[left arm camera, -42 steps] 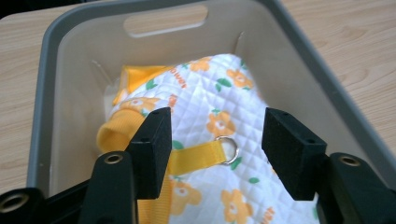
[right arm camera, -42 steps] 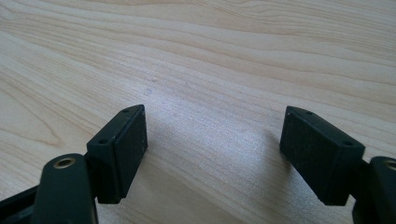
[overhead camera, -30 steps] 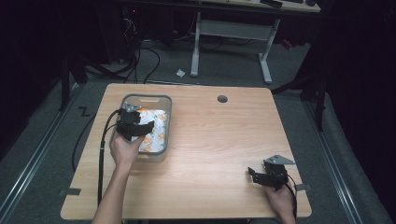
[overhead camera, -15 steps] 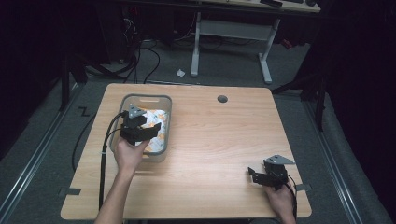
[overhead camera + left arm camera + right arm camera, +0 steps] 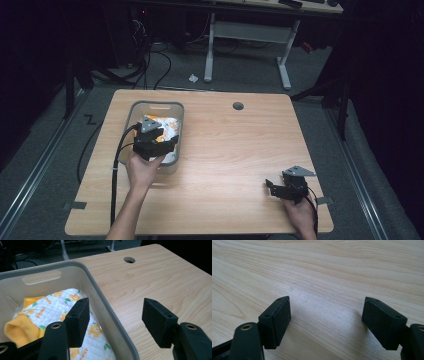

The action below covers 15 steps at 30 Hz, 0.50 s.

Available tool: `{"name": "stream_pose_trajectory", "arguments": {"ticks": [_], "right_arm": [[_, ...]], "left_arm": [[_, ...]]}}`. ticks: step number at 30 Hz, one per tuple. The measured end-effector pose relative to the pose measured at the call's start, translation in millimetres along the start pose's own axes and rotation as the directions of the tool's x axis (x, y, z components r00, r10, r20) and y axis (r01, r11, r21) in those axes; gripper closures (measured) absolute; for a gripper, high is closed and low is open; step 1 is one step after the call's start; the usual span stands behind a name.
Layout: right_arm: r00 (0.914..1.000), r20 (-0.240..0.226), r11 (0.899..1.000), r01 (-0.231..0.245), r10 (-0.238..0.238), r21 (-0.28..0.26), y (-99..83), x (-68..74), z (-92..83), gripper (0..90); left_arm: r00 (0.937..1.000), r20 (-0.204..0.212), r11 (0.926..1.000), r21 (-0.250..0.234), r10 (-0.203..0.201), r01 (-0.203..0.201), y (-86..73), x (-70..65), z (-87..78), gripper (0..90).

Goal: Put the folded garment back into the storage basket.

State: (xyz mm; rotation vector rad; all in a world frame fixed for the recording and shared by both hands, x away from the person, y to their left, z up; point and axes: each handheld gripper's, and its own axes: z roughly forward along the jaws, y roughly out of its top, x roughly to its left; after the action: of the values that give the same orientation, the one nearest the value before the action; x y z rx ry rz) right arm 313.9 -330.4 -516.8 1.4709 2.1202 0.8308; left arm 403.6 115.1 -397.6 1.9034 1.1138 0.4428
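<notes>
A grey plastic bin [image 5: 172,107] stands on the left half of the wooden table [image 5: 235,150]. In it lies a white quilted cloth with orange flowers and yellow trim [image 5: 62,305]. My left gripper [image 5: 156,141] hovers over the bin's right side. In the left gripper view it [image 5: 116,317] is open, with the bin's right wall [image 5: 105,302] below the gap, one jaw over the cloth and the other over bare table. Nothing is held. My right gripper [image 5: 279,189] rests near the table's front right corner. It [image 5: 325,320] is open over bare wood.
A round cable hole [image 5: 238,106] sits at the back middle of the table. The left gripper's black cable [image 5: 116,170] trails down over the front left. A desk frame [image 5: 250,35] and floor cables lie beyond the table.
My left gripper has shifted to the right over the bin, toward its right wall, and risen slightly. The right gripper has stayed where it was.
</notes>
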Motion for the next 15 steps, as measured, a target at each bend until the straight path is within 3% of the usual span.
{"name": "stream_pose_trajectory", "arguments": {"ticks": [15], "right_arm": [[1.0000, 0.000, 1.000, 0.002, -0.002, -0.001, 0.0, -0.1, 0.1, 23.5]], "left_arm": [[0.9982, 0.048, 0.9993, -0.015, 0.035, -0.034, -4.4, -21.6, -3.8, 39.1]]}}
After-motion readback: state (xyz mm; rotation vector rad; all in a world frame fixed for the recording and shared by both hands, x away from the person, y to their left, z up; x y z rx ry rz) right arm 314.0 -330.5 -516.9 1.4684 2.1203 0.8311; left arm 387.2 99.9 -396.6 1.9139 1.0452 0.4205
